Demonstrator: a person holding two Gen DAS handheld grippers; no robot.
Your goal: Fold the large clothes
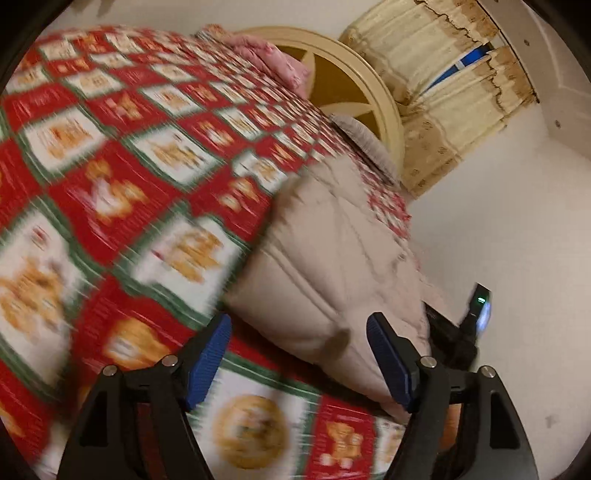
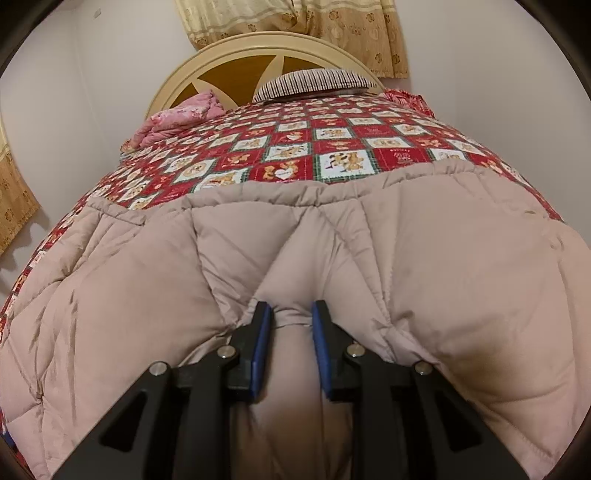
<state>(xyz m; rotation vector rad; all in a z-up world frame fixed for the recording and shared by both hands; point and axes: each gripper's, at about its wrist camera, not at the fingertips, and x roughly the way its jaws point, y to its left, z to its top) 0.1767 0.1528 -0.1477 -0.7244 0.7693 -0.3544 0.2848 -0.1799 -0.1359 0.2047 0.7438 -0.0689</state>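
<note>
A: The quilted jacket [image 2: 424, 258], that pinkish-beige padded one, lies spread on the bed over the red teddy-bear bedspread [image 2: 295, 155], at the end away from the headboard [image 2: 236, 55].

B: And your right gripper [image 2: 290, 325]?

A: Your right jaws pinch a bunched fold of the jacket at its near edge; the fabric is squeezed between the blue pads [image 2: 261, 339], puckering into creases that fan away toward the headboard.

B: Your left gripper [image 1: 299, 362]?

A: Your left jaws are spread wide. A padded part of the jacket [image 1: 332, 266] lies between and beyond them, but neither pad presses it. That view is blurred.

B: Anything by the headboard?

A: A striped pillow [image 2: 314, 83] sits against it, a pink quilt [image 2: 181, 114] is bundled to its left, and patterned curtains [image 2: 295, 26] hang behind it.
</note>
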